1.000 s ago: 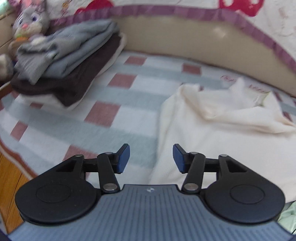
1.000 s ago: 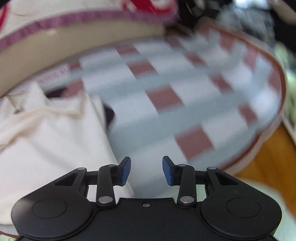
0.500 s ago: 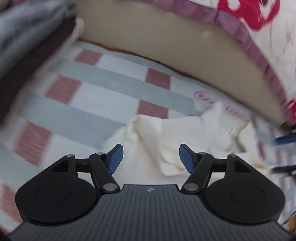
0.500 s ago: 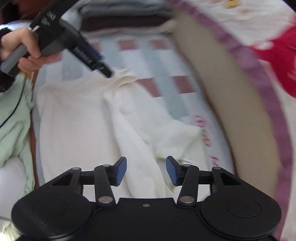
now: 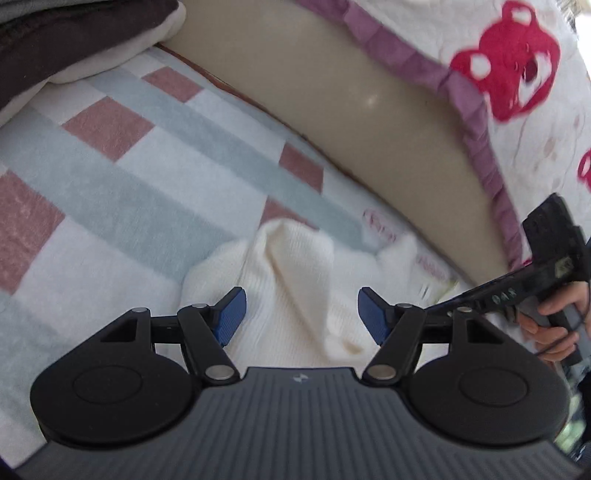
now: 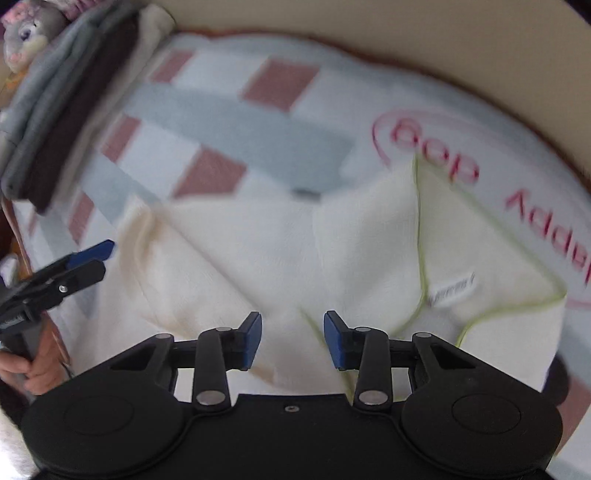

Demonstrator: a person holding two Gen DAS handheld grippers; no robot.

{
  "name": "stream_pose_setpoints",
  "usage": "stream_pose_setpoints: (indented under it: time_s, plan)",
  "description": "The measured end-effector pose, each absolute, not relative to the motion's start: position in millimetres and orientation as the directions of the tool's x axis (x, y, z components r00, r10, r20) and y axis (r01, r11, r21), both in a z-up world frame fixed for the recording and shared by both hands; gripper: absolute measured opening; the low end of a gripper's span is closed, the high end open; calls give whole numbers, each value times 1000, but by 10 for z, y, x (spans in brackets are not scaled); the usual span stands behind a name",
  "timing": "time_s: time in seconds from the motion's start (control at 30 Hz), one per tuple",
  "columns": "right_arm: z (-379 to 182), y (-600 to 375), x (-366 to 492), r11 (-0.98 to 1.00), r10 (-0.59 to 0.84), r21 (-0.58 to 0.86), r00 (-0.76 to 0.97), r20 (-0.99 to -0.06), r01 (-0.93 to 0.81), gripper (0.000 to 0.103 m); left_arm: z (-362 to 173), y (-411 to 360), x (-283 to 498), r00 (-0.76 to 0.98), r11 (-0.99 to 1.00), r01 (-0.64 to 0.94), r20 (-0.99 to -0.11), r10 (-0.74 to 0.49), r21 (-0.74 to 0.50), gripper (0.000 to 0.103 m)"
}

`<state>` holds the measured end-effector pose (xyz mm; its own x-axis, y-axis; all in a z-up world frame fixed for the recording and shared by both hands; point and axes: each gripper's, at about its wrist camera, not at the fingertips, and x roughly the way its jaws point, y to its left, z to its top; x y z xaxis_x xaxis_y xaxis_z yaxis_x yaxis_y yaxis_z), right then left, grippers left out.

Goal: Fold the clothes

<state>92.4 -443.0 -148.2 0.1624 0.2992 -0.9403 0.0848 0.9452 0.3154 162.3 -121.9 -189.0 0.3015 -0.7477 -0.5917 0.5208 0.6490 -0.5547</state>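
Hovering left claw (image 5: 298,314), jaws wide and empty, now over the cream garment (image 5: 291,280) on the bed (image 5: 110,177), no longer short of it. Right claw (image 6: 292,341) has just narrowed, part-open, gripping nothing; grab next, I judge.

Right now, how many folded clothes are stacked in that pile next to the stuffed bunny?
3 that I can see: a grey folded garment on top, a dark brown one under it, and a cream one at the bottom. Thinner layers may be hidden between them.
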Motion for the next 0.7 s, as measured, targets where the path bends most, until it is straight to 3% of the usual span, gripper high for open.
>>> stream_pose_setpoints:
  time_s: [0.17,0.47,0.53,0.6,0.63,0.7]
  plan:
    - [-1538,-4179,382,958,285,275,200,-937,-78,24,-1817,-1370,1494,336,681,594,-637,-693,-428,67]
    - [-1378,-3952,5,943,252,174,270,-929,-284,25,-1886,-1494,1537,351,708,564,-654,-671,-425,67]
    - [-1207,-4026,54,939,271,181,303,-914,-293,28,-1897,-1554,1579,330,704,559,-661,-674,-438,67]
    - [-1064,-4126,157,930,324,226,358,-876,-290,42,-1881,-1616,1638,272,670,546,-650,-710,-503,67]
    - [-1021,-4192,239,926,350,252,390,-852,-279,56,-1878,-1663,1655,257,673,541,-662,-703,-505,67]
    - [-1113,-4323,439,937,343,281,384,-857,-209,59,-1911,-1769,1657,258,703,542,-705,-660,-460,66]
